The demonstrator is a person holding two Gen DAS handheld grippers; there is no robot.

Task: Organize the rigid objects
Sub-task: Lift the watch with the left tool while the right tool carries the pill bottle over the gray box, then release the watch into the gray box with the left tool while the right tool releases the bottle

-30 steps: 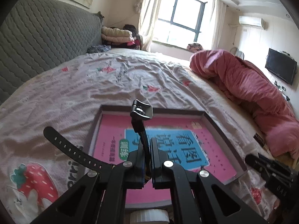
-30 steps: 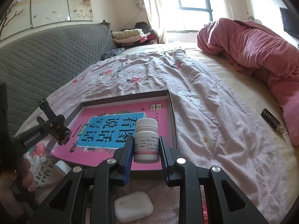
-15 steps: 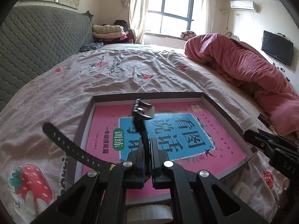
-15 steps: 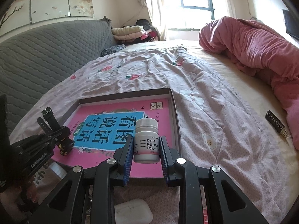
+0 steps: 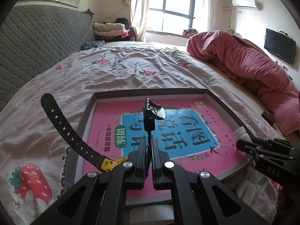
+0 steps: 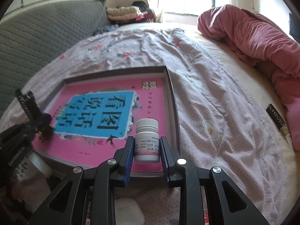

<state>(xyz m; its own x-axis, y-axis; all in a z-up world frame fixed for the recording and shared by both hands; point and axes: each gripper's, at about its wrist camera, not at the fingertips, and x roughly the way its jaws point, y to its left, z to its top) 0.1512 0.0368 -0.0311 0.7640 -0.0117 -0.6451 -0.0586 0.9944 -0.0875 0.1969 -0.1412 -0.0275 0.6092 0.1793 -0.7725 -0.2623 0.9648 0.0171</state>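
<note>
Meanwhile, over the rumpled bed (image 5: 131, 75), left gripper (image 5: 149, 148) clenches a watch (image 5: 75, 136), right gripper (image 6: 147, 148) a bottle (image 6: 147, 140).

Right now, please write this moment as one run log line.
left gripper: shut on watch strap | right gripper: shut on white pill bottle | both above tray holding pink book | on bed

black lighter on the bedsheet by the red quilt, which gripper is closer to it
Right. The right gripper, shut on the pill bottle, is over the tray's lighter-side edge; the left gripper is over its opposite side, farther from the lighter.
</note>
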